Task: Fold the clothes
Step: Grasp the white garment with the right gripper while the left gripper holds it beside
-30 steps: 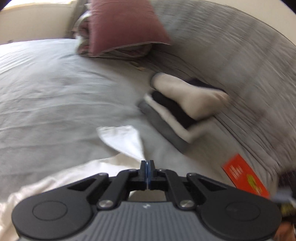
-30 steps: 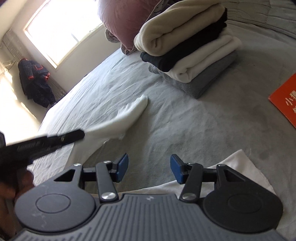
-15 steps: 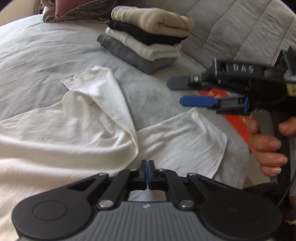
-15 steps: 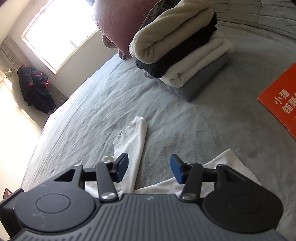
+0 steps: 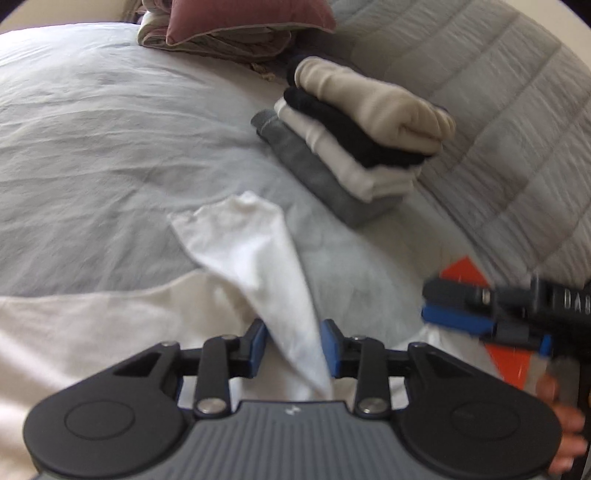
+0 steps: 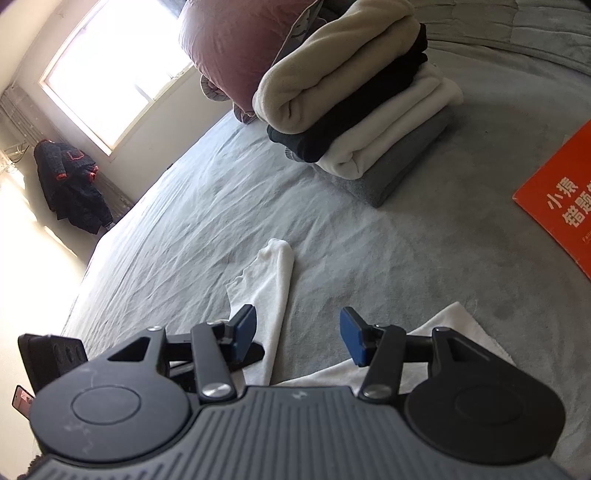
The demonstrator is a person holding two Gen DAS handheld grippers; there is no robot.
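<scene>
Since a second before, the left tool (image 5: 294, 349) had come down low over the bed (image 5: 110, 147), and its blue pads, pressed tight together back then, were opening. A white sleeve (image 5: 258, 266) ran up between the pads, but they no longer pinched it. That sleeve belonged to a white shirt (image 5: 92, 332) spread flat on the gray bed, close to the person. The right tool (image 6: 297, 334) hung just above the bed with its jaws apart and nothing between them. A stack of folded clothes (image 5: 354, 147) sat farther back, beside a pink pillow (image 5: 243, 18). An orange booklet (image 6: 557, 199) lay on the bed to the right of the stack.
</scene>
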